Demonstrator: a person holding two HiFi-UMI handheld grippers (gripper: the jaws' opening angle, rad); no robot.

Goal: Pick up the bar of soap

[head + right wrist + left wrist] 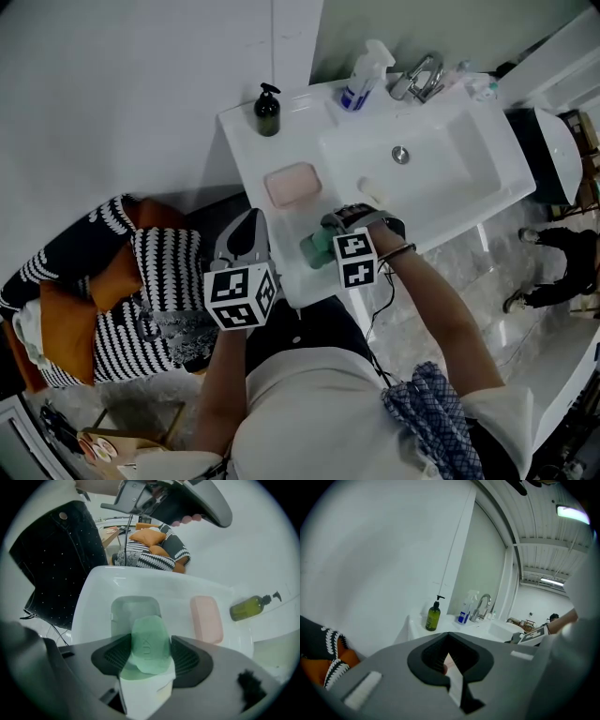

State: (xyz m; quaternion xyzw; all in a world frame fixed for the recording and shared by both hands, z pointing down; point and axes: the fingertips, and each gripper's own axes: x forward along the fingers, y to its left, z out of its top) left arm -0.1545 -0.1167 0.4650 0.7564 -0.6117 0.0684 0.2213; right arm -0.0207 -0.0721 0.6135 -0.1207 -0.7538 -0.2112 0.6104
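A pale green bar of soap [149, 644] stands on edge between the pads of my right gripper [149, 656], which is shut on it. It hangs just above an empty green soap dish [133, 611] on the white counter. In the head view the green soap [317, 247] shows at the counter's front edge, right in front of my right gripper [330, 239]. My left gripper [246, 246] hovers off the counter's front left corner; its jaws stand together with nothing in them [449, 660].
A pink soap dish [292, 184] lies on the counter behind the green one. A dark pump bottle [267, 110] stands at the back left, with a spray bottle [366, 75] and tap [419, 78] behind the basin [450, 178]. A white bar [373, 192] lies in the basin.
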